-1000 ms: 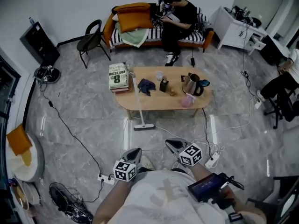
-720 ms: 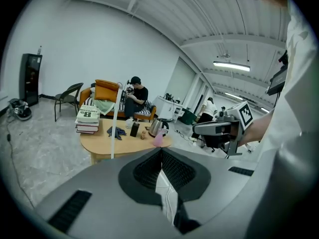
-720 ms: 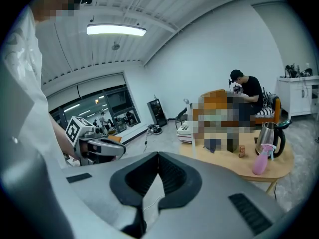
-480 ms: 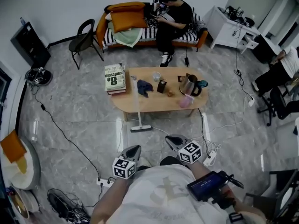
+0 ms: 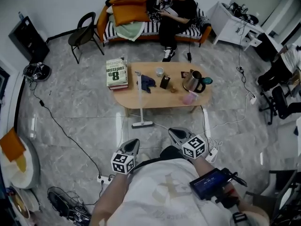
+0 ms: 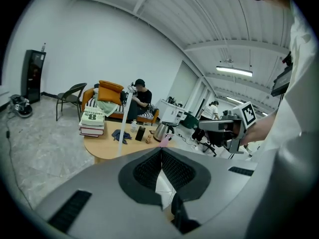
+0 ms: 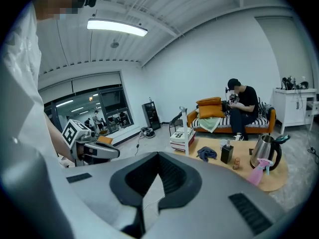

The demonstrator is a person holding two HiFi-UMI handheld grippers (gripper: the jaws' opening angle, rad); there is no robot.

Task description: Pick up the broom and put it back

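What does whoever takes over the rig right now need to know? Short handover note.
Left gripper: shut, empty, held low and pointing toward the table.
Right gripper: shut, empty, beside the left one.
Broom: stands leaning on the table's near edge with its head on the floor, well clear of both grippers.
Done: nothing; the broom is untouched.
Left: approach, open a gripper, grasp the handle, carry the broom back. The pictures do not show where it belongs.
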